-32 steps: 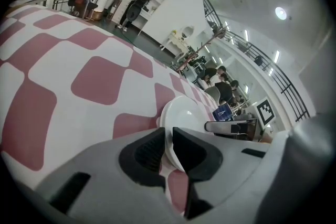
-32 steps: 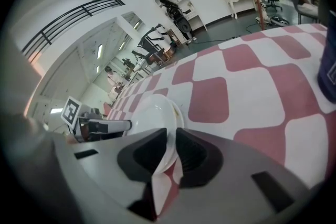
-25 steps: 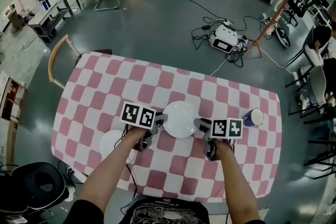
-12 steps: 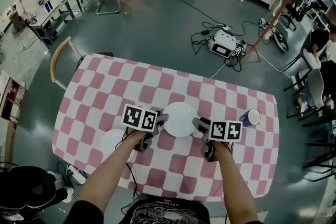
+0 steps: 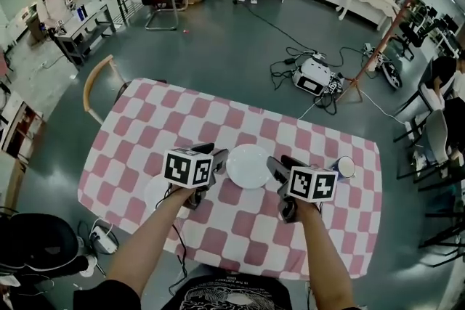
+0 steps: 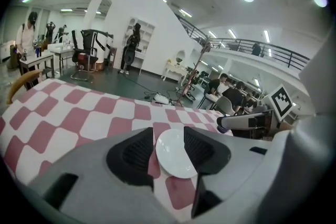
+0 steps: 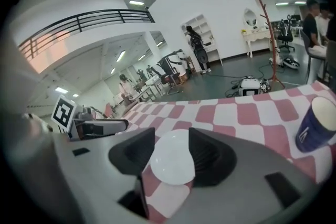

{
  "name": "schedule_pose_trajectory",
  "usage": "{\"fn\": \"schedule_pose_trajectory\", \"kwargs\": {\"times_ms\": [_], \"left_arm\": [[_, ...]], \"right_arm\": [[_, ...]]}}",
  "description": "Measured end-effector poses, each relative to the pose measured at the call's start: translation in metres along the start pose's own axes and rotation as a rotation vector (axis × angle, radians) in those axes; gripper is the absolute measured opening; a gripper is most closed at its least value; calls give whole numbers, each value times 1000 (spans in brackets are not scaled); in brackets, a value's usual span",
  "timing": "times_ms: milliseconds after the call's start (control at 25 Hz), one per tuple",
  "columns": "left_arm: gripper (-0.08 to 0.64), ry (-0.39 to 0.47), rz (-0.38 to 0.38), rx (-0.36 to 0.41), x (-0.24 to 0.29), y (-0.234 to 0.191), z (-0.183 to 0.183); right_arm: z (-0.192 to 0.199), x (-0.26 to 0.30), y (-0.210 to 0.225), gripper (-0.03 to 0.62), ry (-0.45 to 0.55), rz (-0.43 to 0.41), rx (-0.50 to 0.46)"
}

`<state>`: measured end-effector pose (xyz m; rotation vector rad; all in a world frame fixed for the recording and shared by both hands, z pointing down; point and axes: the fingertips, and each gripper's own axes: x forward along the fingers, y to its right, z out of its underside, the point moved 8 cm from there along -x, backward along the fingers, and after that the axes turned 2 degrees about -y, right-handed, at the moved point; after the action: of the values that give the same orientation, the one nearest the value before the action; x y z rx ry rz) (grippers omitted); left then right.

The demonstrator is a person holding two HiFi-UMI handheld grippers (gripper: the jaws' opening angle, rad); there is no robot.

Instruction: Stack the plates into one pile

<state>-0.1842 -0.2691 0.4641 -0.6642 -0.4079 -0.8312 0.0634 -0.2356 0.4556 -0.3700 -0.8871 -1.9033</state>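
**Head view.** A white plate (image 5: 249,166) lies flat on the pink-and-white chequered worktop (image 5: 145,120), mid-frame. It sits directly between the left claw (image 5: 213,157) and the right claw (image 5: 279,168), each just beside its rim. A second plate (image 5: 154,191) shows at lower left, partly hidden under the left hand. A blue cup (image 5: 343,168) stands right of the right claw. The second plate lies behind and outward of the left claw, and that hand is plainly the nearer, so fetching it looks like the left's job.

**Left gripper view.** The left claw (image 6: 168,132) stands moderately wide, its jaws having just been opening. The white plate (image 6: 177,157) shows through the gap but rests on the cloth beyond, unpinched. It is round, glossy and shallow, with no long axis, so any stretch of rim would serve.

**Right gripper view.** The right claw (image 7: 172,135) is likewise parted and has just been opening. The same plate (image 7: 173,165) lies past the gap, ungripped. The cup (image 7: 315,123) is at far right.
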Motion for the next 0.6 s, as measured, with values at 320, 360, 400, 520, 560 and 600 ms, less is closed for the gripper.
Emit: {"fn": "schedule_pose_trajectory", "kwargs": {"times_ms": [320,360,400,520,560,600], "left_arm": [[209,156,-140,77,-54,35,-7],[213,171,-159,84,-62,38,-7],[216,185,-177,89,-68,42,-7],[223,217,-216,88,-84,53,-2],[226,225,-228,89,-89,56,1],[232,231,-241,90,-93,59,4]], "right_arm": [[-14,-30,-22,239,75,-89,-132],[-15,-33,-26,242,83,-104,-138],[-17,-36,-29,249,89,-118,-146],[-17,-45,-38,256,106,-141,-191],[-16,-48,-40,258,113,-148,-207],[-16,-52,-42,259,120,-157,-220]]}}
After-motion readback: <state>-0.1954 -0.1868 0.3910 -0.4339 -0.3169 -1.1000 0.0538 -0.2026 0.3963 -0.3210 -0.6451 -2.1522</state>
